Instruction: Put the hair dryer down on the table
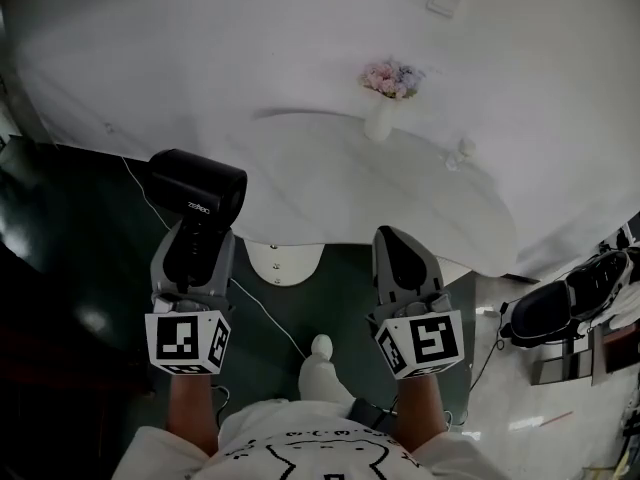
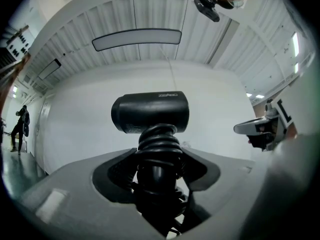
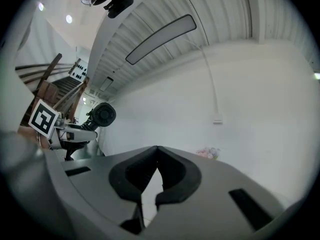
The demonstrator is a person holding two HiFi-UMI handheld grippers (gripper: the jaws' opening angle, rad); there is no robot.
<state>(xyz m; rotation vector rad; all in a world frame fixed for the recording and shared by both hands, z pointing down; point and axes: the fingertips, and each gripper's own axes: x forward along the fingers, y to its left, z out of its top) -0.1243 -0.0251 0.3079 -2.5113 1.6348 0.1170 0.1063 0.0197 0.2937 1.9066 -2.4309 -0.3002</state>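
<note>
A black hair dryer (image 1: 197, 190) stands upright in my left gripper (image 1: 197, 236), which is shut on its handle. In the left gripper view the dryer's barrel (image 2: 150, 112) lies crosswise above the jaws, and a black cable is wound round the handle between them. My left gripper (image 2: 156, 170) hangs over the dark floor, just short of the white round table's (image 1: 330, 183) near edge. My right gripper (image 1: 395, 238) floats beside it at the table's edge, shut, with its fingertips touching and nothing between them (image 3: 157, 150). The right gripper view also shows the hair dryer (image 3: 103, 115) off to the left.
A white vase of pale flowers (image 1: 386, 90) stands on the table's far side, with a small white object (image 1: 460, 151) to its right. A thin white cord (image 1: 262, 313) trails over the dark floor. Black equipment (image 1: 560, 308) sits at the right. A wall socket (image 1: 443, 0) is behind.
</note>
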